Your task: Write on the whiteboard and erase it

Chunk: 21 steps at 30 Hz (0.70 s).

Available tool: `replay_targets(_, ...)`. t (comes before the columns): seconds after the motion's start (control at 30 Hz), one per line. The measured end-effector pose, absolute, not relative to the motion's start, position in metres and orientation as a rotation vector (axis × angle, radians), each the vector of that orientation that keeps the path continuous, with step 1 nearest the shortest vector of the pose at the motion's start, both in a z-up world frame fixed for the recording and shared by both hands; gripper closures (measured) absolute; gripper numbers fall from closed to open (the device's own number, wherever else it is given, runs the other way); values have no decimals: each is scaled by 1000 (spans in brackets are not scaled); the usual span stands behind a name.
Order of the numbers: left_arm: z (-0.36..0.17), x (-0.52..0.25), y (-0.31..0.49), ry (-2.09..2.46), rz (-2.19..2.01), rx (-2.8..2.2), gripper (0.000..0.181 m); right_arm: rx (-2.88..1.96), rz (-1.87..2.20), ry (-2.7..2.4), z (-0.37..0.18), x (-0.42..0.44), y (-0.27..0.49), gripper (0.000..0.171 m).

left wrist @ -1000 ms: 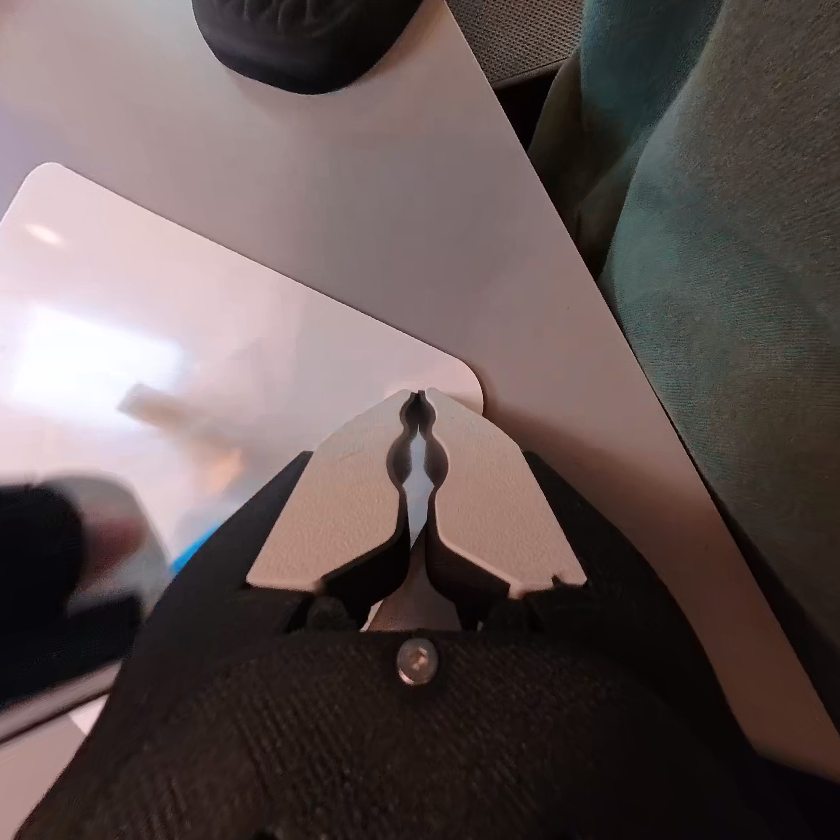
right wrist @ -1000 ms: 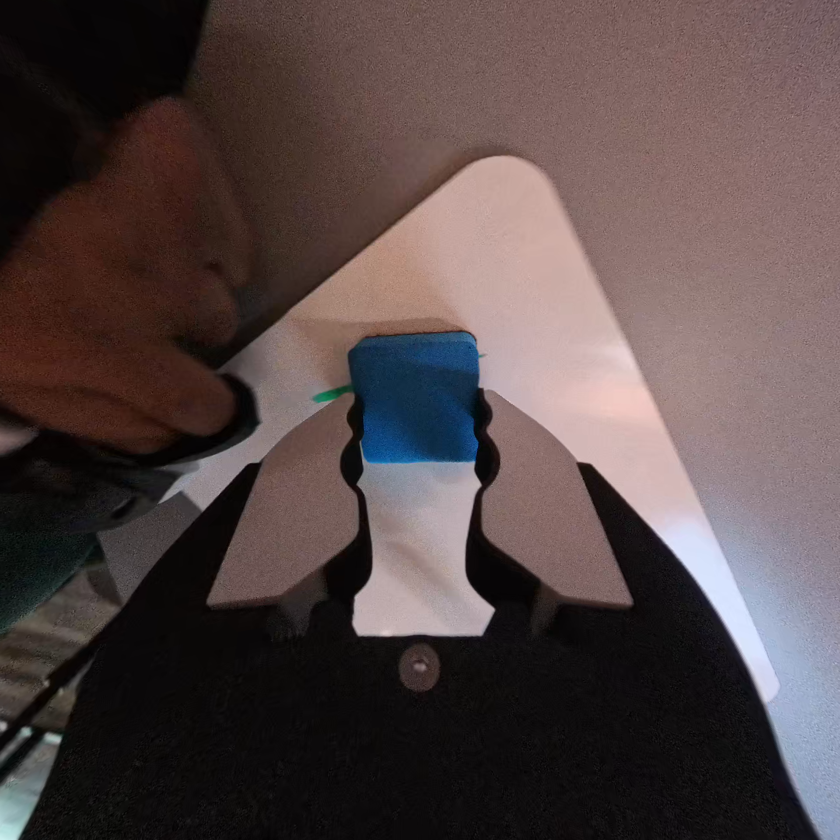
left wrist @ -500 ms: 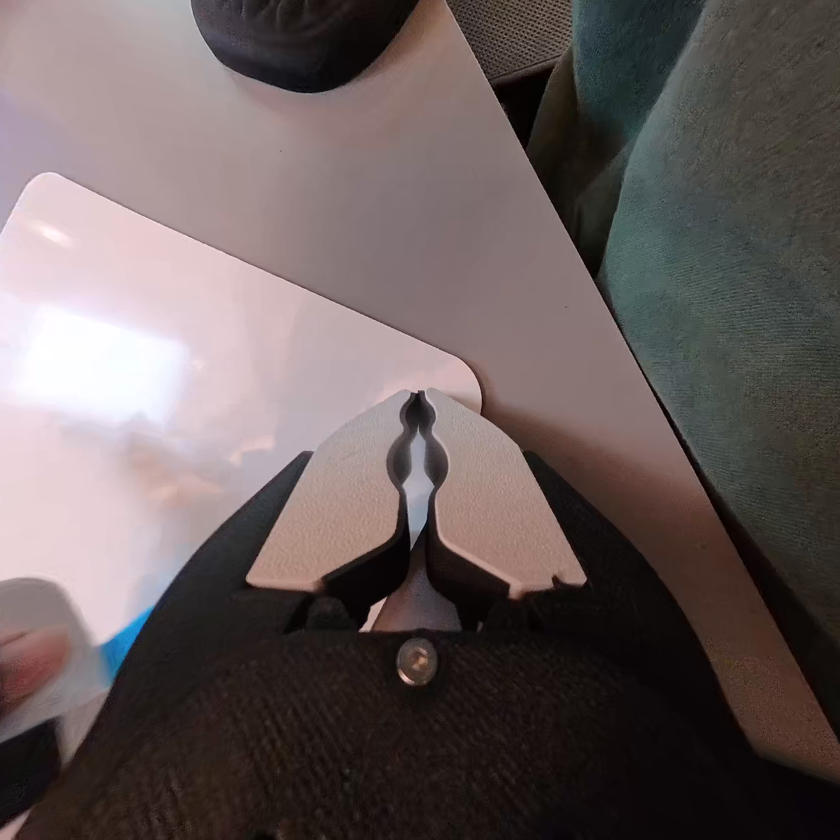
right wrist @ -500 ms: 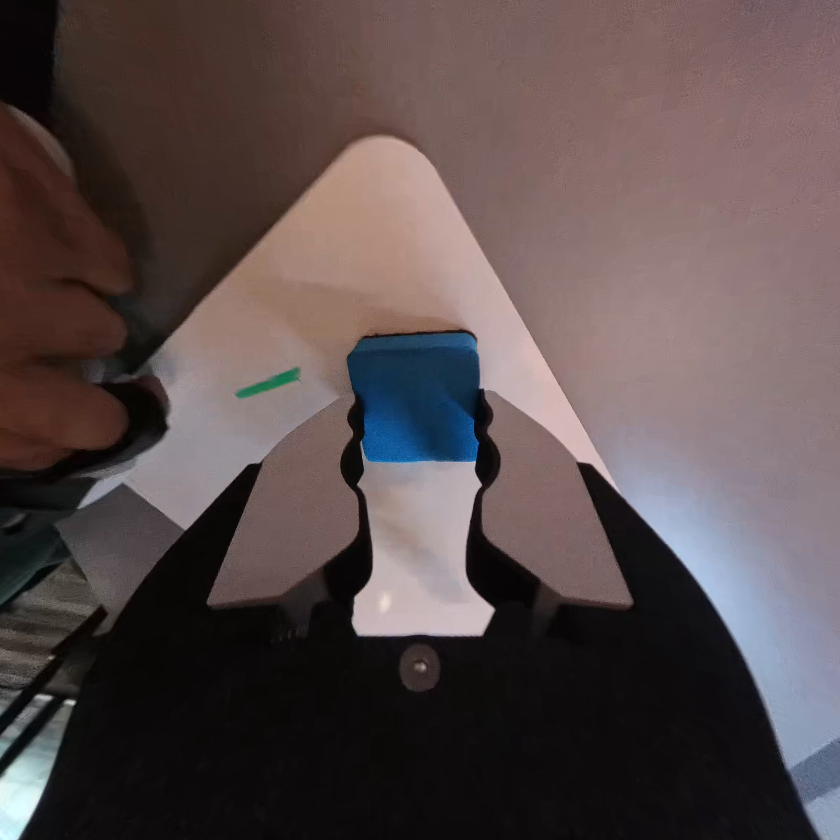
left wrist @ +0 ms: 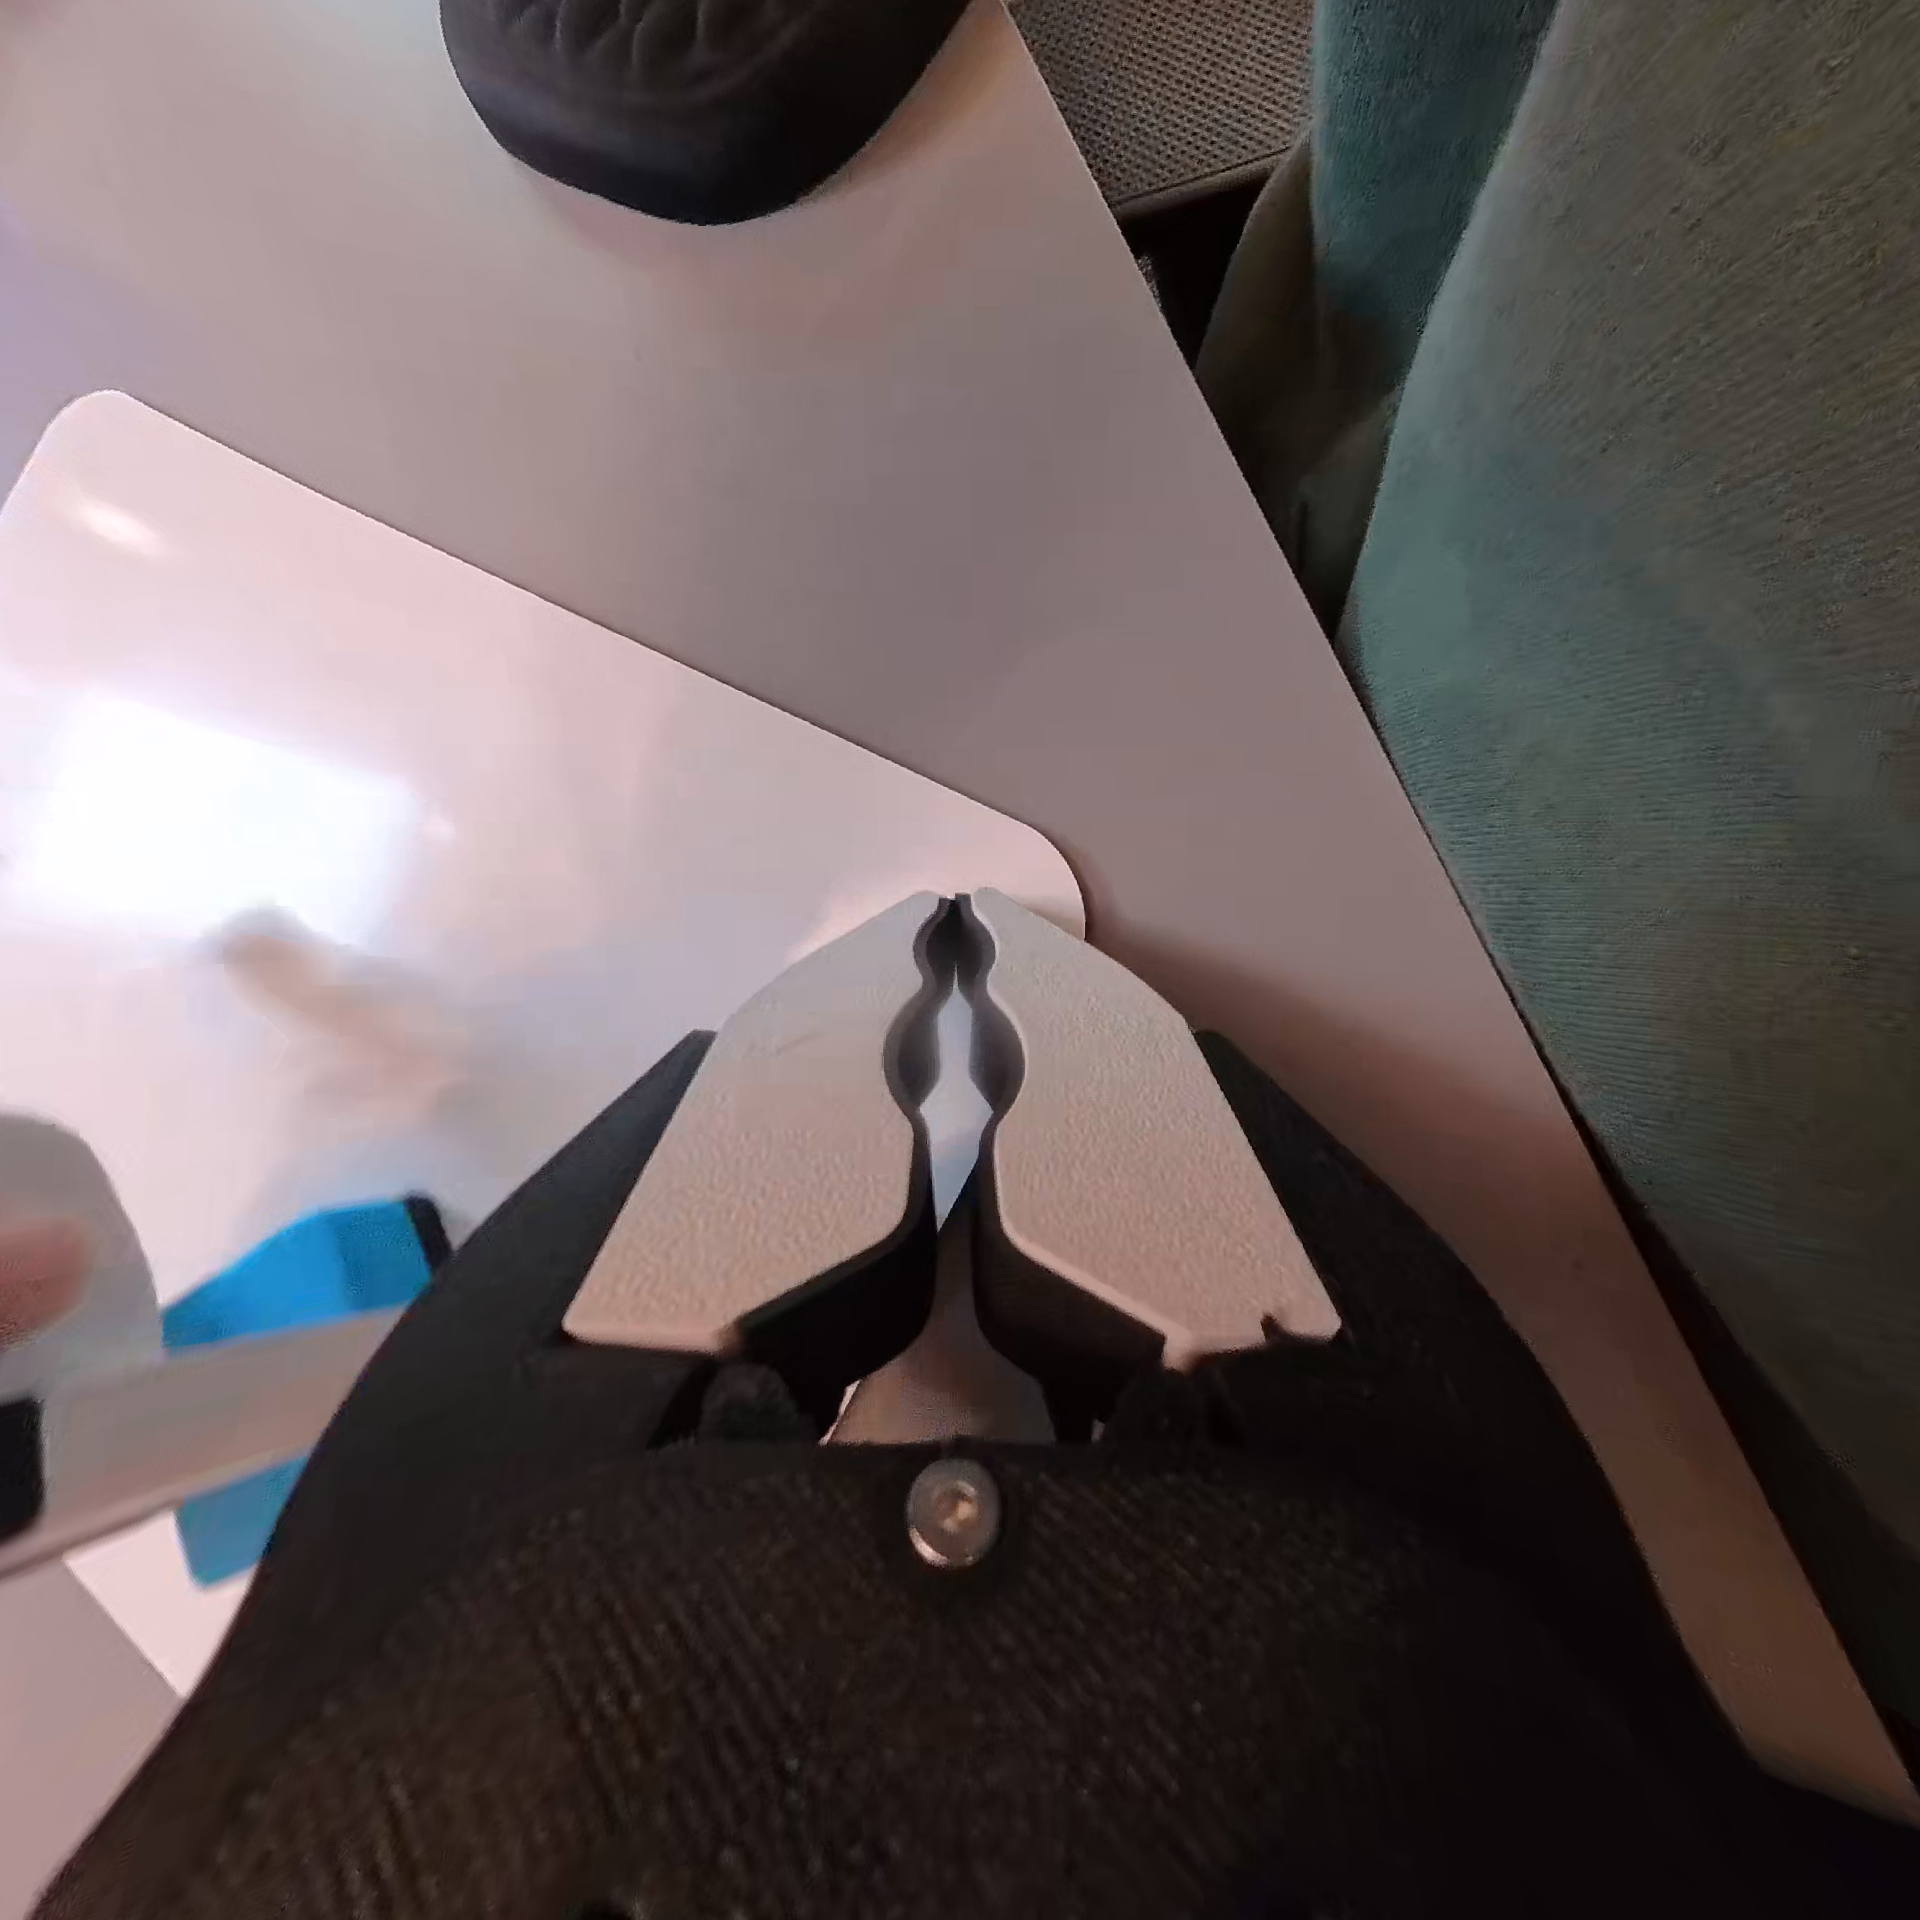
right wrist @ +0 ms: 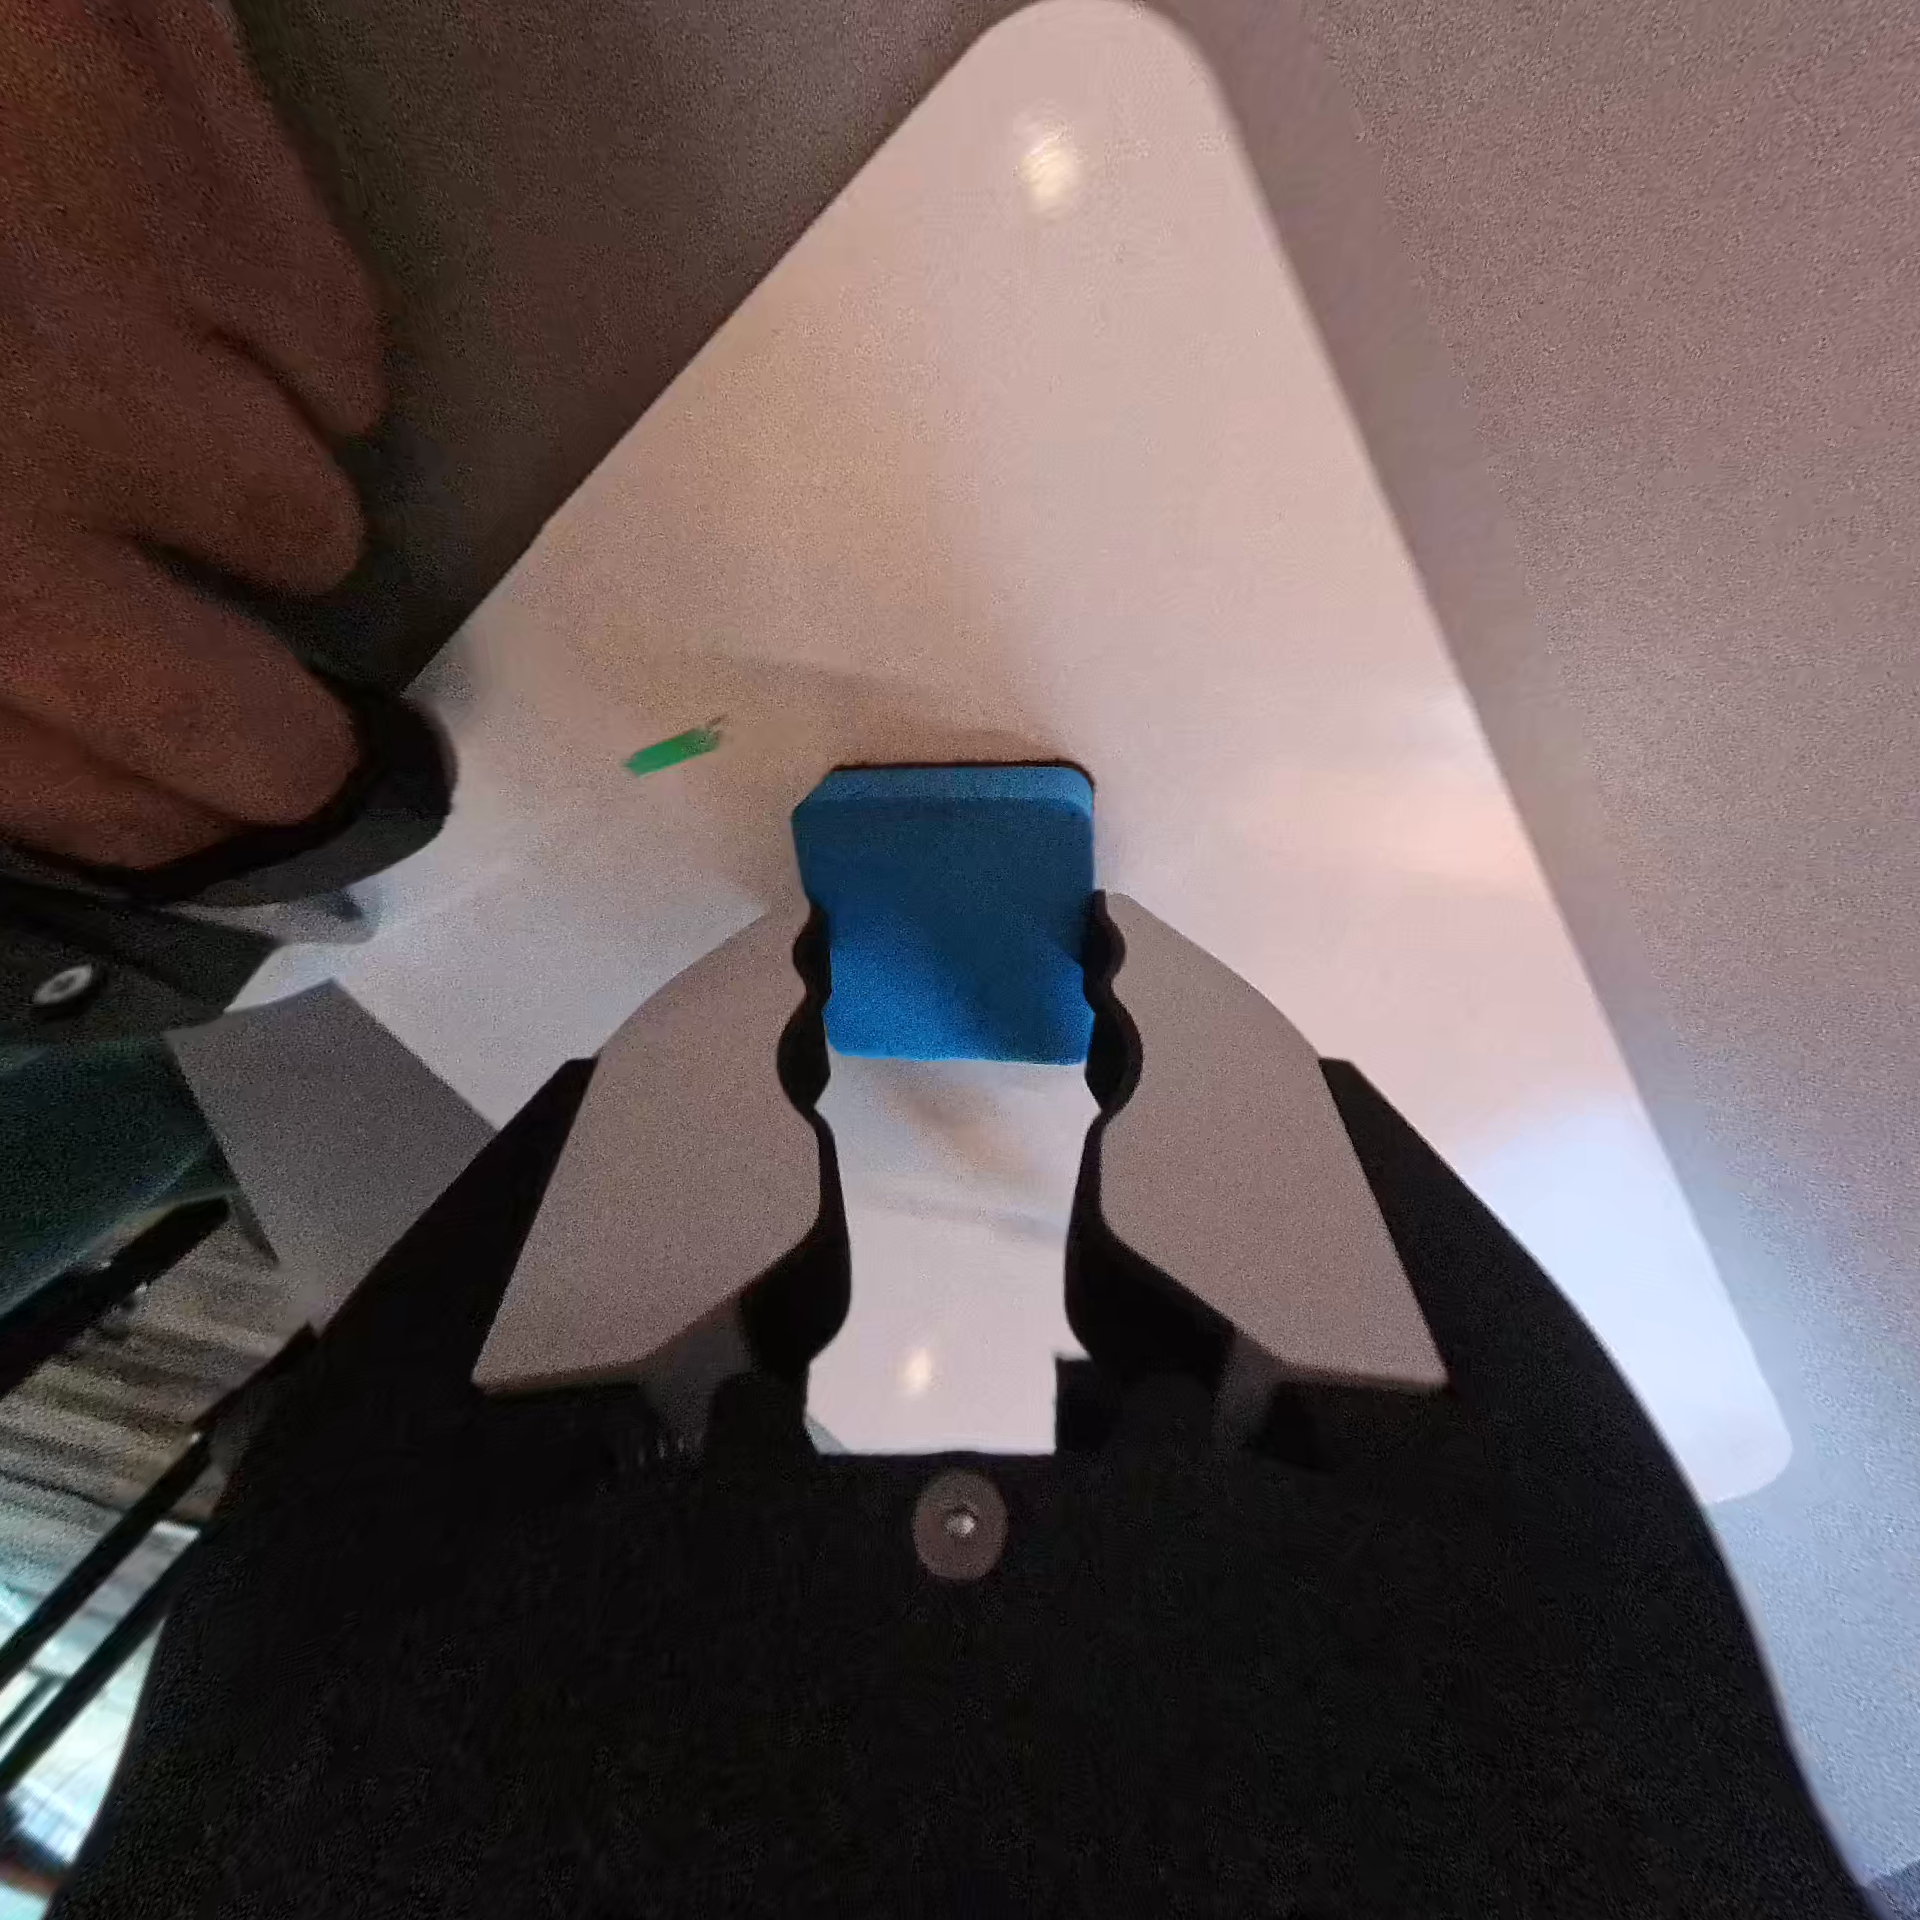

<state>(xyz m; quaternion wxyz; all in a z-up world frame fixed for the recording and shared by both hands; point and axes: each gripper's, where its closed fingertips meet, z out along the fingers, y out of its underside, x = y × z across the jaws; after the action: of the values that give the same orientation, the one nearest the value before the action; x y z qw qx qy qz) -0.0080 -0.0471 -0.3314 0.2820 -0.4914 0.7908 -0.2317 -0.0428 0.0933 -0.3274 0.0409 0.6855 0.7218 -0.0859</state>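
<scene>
A small white whiteboard (right wrist: 1039, 468) lies flat on the grey table. My right gripper (right wrist: 948, 914) is shut on a blue foam eraser (right wrist: 945, 914) and presses it on the board. A short green marker stroke (right wrist: 670, 750) remains on the board to the eraser's left. My left gripper (left wrist: 958, 906) is shut and empty, its tips resting on the board's near right corner (left wrist: 1039, 883). The eraser (left wrist: 301, 1288) and the right gripper's finger (left wrist: 187, 1423) show blurred at the lower left of the left wrist view.
A hand (right wrist: 166, 468) holds the left gripper at the left of the right wrist view. A black rounded object (left wrist: 686, 94) sits at the table's far edge. A person's teal clothing (left wrist: 1662, 727) lies beyond the table edge (left wrist: 1351, 665) on the right. The left tips stand about 20 cm off the black rounded object (left wrist: 686, 94).
The right gripper has kept sliding the eraser over the board, and the view has shifted across it. The green stroke is now clear of the eraser. The left gripper has stayed put.
</scene>
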Motion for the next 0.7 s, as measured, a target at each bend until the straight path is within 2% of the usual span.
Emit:
replay_targets(0.17, -331, -9, -48, 2099, -610, -1323, 181, 1947, -327, 2341, -327, -58, 54, 123)
replay_targets(0.53, -331, -10, -50, 2088, -620, -1337, 181, 2046, -384, 2365, -316, -56, 62, 113)
replay_targets(0.7, -331, -10, -50, 2090, -607, -1332, 180, 2059, -398, 2382, -316, -54, 57, 115)
